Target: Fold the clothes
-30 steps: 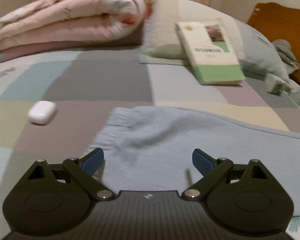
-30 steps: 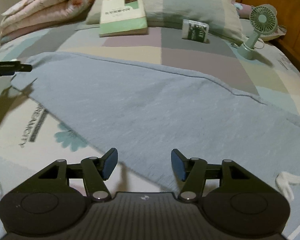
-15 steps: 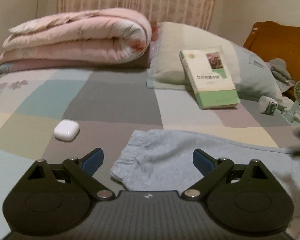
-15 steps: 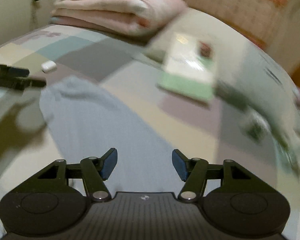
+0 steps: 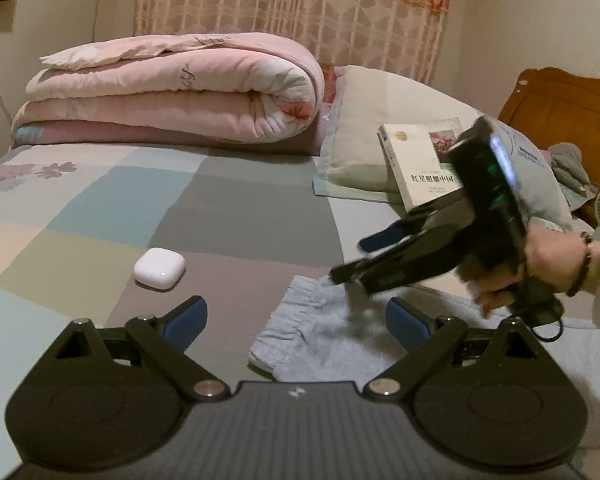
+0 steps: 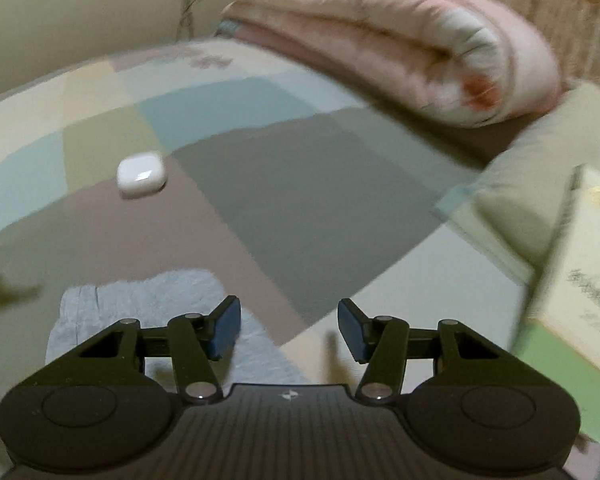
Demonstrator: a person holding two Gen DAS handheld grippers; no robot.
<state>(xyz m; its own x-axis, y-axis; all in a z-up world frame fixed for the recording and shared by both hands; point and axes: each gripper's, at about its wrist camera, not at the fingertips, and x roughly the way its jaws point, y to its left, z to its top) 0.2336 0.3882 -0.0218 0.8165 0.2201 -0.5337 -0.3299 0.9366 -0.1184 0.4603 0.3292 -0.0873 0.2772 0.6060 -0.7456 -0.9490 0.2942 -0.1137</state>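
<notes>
The bed [image 5: 228, 200], in its patchwork sheet of grey, teal and cream squares, is spreading out ahead of both tongs, and a rolled pink quilt [image 5: 172, 92] is lying at its far end, well beyond them. A pale pillow [image 5: 364, 136] is sitting ahead and to the right of the left tongs [image 5: 296, 318], with a book [image 5: 420, 160] leaning on it. The light blue garment [image 5: 320, 340] is lying flat on the bed, its gathered cuff end showing between and just beyond the fingers of the left tongs, which are standing wide apart with nothing pressed between them. The right tongs [image 5: 350, 258] are reaching in from the right, gripped by a hand [image 5: 496, 268] in a white sleeve with a dark bracelet, their tips hovering just above that same cuff end. In their own view the right tongs [image 6: 289, 328] are blurred; their jaws have just been closing a little yet are still standing apart, with nothing between them, and the cuff is lying under the left-hand finger. A small white earbud case [image 5: 160, 268] is resting on the sheet ahead and left of the left tongs, apart from the garment.
</notes>
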